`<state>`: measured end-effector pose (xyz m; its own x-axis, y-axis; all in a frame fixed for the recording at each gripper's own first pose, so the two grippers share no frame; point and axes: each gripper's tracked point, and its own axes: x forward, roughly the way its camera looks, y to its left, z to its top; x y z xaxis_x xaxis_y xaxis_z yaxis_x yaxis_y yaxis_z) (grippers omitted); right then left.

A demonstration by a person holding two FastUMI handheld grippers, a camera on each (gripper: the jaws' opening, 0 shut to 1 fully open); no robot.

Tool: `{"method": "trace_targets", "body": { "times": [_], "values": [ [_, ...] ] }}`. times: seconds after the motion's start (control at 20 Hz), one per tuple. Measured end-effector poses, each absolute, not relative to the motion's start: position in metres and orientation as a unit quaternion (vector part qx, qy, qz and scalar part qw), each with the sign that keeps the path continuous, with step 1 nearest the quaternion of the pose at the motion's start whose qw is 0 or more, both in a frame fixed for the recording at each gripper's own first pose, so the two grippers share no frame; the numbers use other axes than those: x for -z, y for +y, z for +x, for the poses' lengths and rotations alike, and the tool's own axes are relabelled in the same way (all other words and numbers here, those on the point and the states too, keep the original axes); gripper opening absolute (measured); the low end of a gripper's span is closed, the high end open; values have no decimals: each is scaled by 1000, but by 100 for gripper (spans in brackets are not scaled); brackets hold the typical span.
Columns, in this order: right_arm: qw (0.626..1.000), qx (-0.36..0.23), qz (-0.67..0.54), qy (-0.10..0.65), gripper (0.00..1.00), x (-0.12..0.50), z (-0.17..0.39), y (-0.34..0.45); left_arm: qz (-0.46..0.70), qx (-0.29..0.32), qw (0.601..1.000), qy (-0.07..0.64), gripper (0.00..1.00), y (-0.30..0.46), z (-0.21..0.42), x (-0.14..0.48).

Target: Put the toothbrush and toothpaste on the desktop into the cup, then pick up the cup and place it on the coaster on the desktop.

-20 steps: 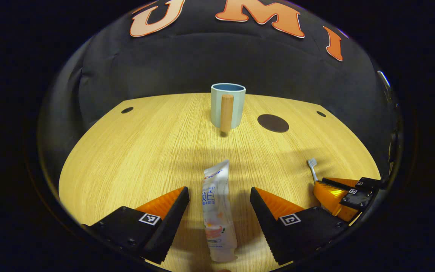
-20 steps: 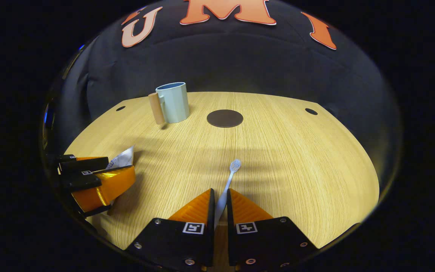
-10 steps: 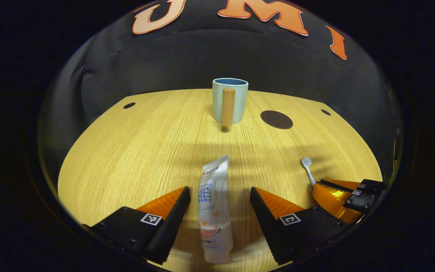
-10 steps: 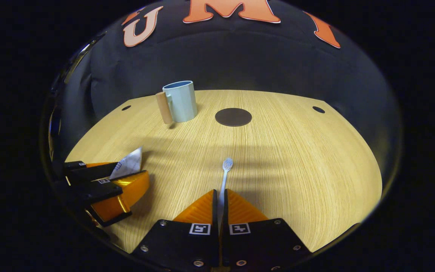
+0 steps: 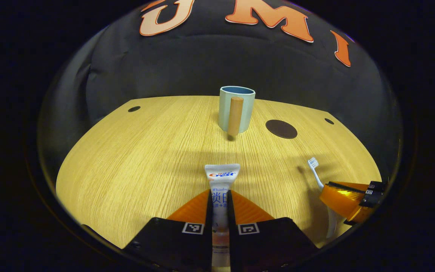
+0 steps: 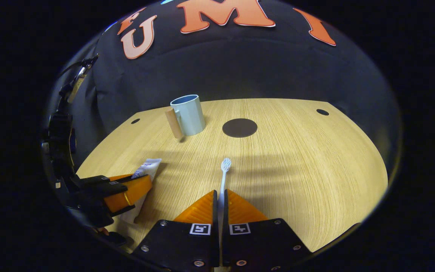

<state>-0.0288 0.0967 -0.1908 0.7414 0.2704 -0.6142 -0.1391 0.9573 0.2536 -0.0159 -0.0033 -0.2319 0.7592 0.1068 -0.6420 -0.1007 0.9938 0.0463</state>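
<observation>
My left gripper is shut on the white toothpaste tube, whose flat end sticks out ahead of the fingers. In the right gripper view, my right gripper is shut on the white toothbrush, bristle head pointing away. A pale blue cup with a wooden handle stands upright at the far side of the wooden desktop, seen again as the cup. A round dark coaster lies to its right, also the coaster. The other gripper with the toothbrush shows at the right; the toothpaste shows at the left.
The desktop has small dark holes near its far corners. The black cloth wall rises right behind the desktop's back edge. Bare wood lies between the grippers and the cup.
My left gripper has gone from open around the toothpaste to shut on it, and the tube now points straight ahead. The right gripper stays shut on the toothbrush and has lifted slightly.
</observation>
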Motion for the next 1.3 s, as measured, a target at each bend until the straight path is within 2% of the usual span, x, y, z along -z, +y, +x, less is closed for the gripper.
{"method": "trace_targets", "body": {
  "times": [0.3,0.65,1.15,1.3],
  "values": [
    [944,-108,97,296,4,160,-16,81,-4,-25,955,295,14,-17,-3,210],
    [961,-117,90,234,4,114,5,77,-3,-10,982,190,14,-27,29,146],
    [975,-113,100,164,4,64,35,61,-13,1,995,95,14,-31,98,69],
    [977,-111,103,151,4,53,47,58,-7,4,996,84,14,-31,123,59]
  ]
}}
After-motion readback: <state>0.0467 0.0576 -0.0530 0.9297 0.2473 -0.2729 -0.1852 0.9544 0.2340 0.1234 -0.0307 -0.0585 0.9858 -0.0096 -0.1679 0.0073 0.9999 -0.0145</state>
